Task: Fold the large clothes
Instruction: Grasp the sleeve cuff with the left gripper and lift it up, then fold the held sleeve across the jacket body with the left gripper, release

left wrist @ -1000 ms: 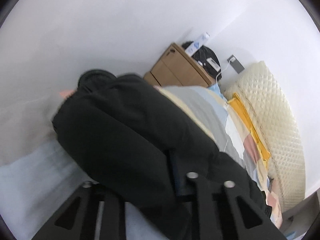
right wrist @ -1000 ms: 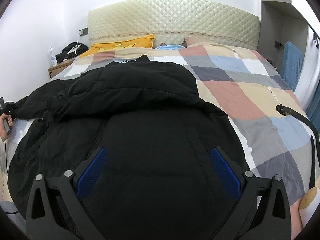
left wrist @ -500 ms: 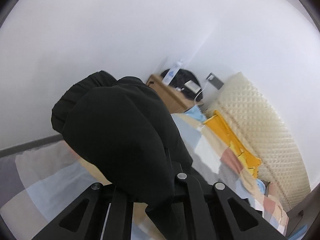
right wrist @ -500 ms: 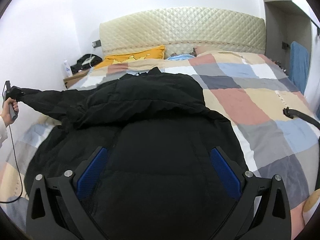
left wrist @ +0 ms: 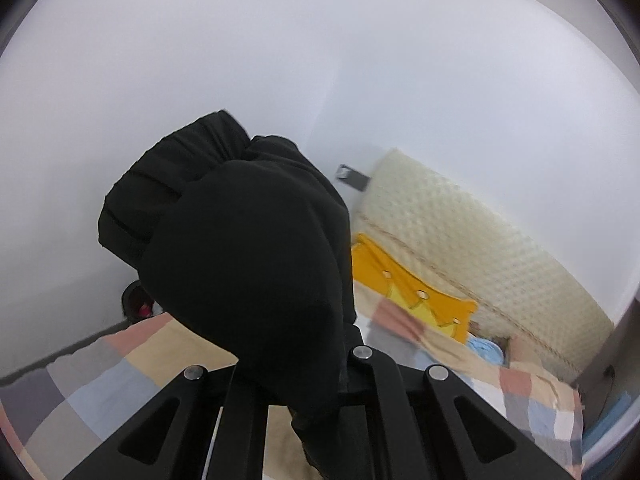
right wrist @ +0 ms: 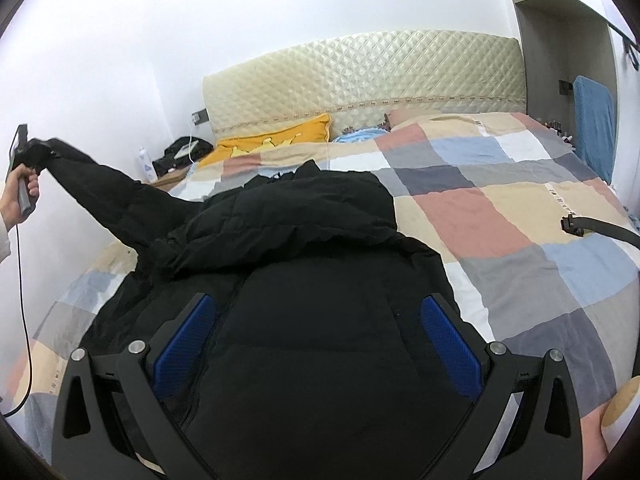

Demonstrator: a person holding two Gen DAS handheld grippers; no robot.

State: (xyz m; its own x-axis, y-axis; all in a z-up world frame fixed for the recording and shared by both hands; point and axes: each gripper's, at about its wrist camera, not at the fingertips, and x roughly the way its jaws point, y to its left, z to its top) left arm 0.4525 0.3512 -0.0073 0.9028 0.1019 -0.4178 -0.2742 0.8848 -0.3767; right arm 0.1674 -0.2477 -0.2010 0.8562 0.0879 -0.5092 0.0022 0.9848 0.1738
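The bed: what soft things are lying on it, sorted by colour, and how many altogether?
Black: 1, the puffer jacket
Yellow: 1, the pillow
Checked: 1, the quilt
Light blue: 1, a small cloth by the headboard
Total: 4

Black angular left gripper (left wrist: 304, 400) frame with silver screws, right gripper (right wrist: 316, 336) with blue ribbed pads (right wrist: 450, 350), bare-skinned left hand (right wrist: 18, 200), thin black cable (right wrist: 22, 300).
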